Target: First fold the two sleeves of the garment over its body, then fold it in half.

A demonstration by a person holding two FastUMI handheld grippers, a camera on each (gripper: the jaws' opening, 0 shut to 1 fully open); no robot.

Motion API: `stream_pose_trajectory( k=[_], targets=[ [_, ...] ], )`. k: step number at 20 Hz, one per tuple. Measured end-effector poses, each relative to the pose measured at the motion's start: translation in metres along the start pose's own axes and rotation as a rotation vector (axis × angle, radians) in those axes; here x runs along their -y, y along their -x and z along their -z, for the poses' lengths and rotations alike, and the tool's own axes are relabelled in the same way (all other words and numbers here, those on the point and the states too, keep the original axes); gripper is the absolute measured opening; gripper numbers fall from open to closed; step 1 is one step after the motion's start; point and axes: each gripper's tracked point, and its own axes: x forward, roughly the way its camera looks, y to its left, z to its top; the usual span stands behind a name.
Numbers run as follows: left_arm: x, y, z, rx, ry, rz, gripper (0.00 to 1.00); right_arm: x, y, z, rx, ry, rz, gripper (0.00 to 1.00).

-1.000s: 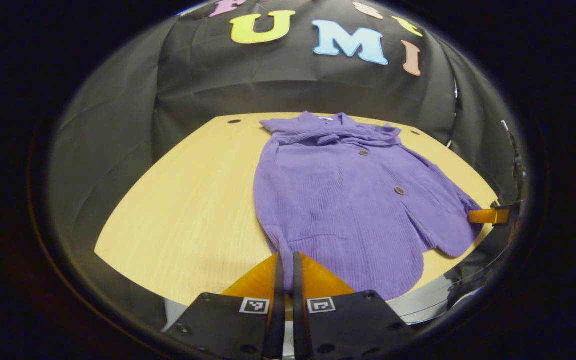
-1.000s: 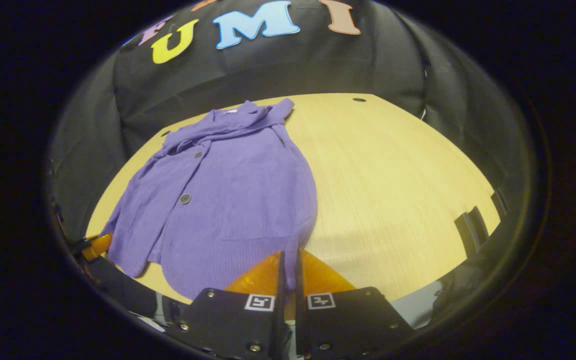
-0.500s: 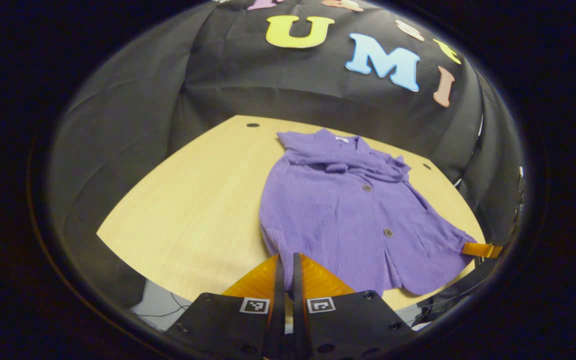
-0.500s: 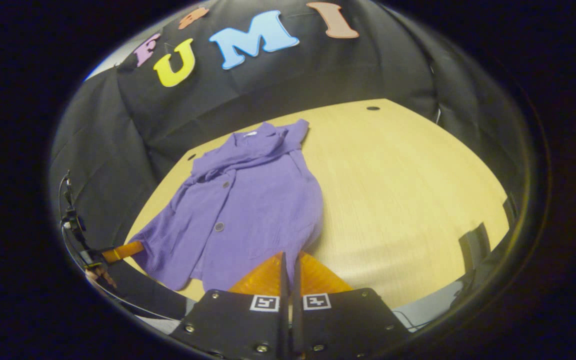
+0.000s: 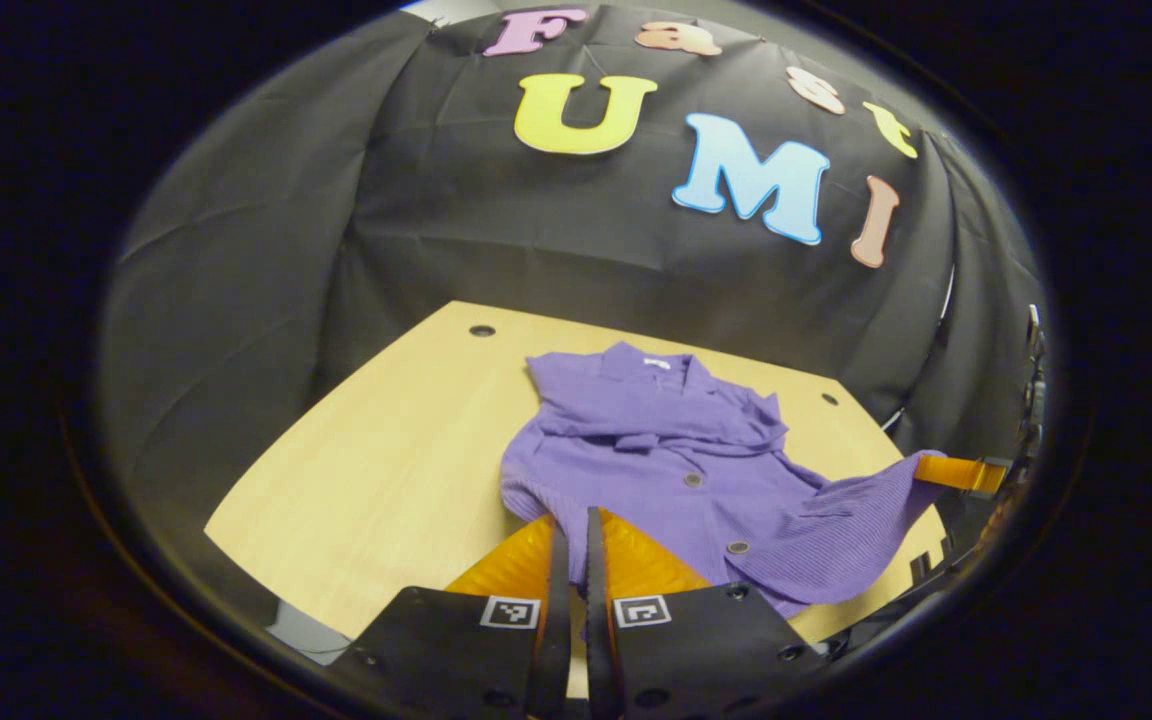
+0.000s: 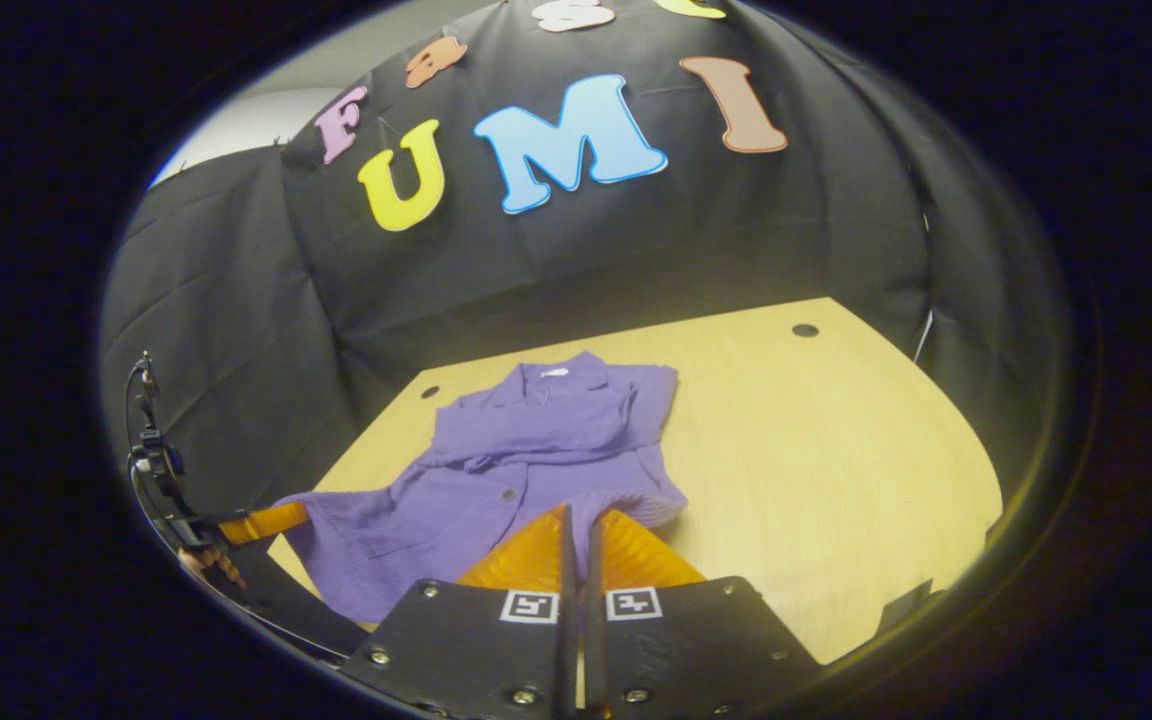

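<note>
In the left gripper view, my left claw point(image 5: 571, 525) sits at six o'clock with its two wedge-shaped fingers pressed together, and the near hem corner of the shirt point(image 5: 671, 470) is pinched between their tips. The fingers are smooth and slightly see-through, rising from a flat dark block that carries two small square printed tags. The shirt is a purple ribbed knit, soft and limp, with dark round buttons point(image 5: 737, 547) down its front. From my fingertips the cloth runs away toward twelve o'clock, where the collar lies flat on the table point(image 5: 386, 470). At three o'clock my right claw point(image 5: 946, 470) shows, holding the other hem corner raised so the cloth hangs in a sagging sweep between the two grips.

In the right gripper view, my right claw point(image 6: 576, 525) is at six o'clock, fingers closed with purple cloth caught between the tips. The shirt point(image 6: 536, 450) spreads from there up toward twelve o'clock, its folded sleeves bunched in creases across the chest just below the collar. At nine o'clock my left claw point(image 6: 256, 522) grips its corner, with fingers of my hand point(image 6: 204, 565) just below it.

The table point(image 6: 816, 470) is pale wood with fine straight grain, rounded at the far corners, with small dark holes point(image 6: 805, 330) near its back edge. Behind it hangs wrinkled black cloth.
</note>
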Motion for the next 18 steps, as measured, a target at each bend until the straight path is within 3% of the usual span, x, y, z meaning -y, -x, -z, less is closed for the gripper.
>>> stream_pose_trajectory(
  k=[7, 18],
  targets=[
    [0.009, -0.074, -0.089, 0.079, -0.014, 0.092, 0.13, 0.005, -0.034, -0.073, 0.068, 0.003, 0.066, 0.03],
    [-0.017, -0.204, -0.2, 0.115, -0.03, 0.164, 0.13, 0.017, -0.141, -0.155, 0.077, -0.031, 0.19, 0.03]
  ],
)
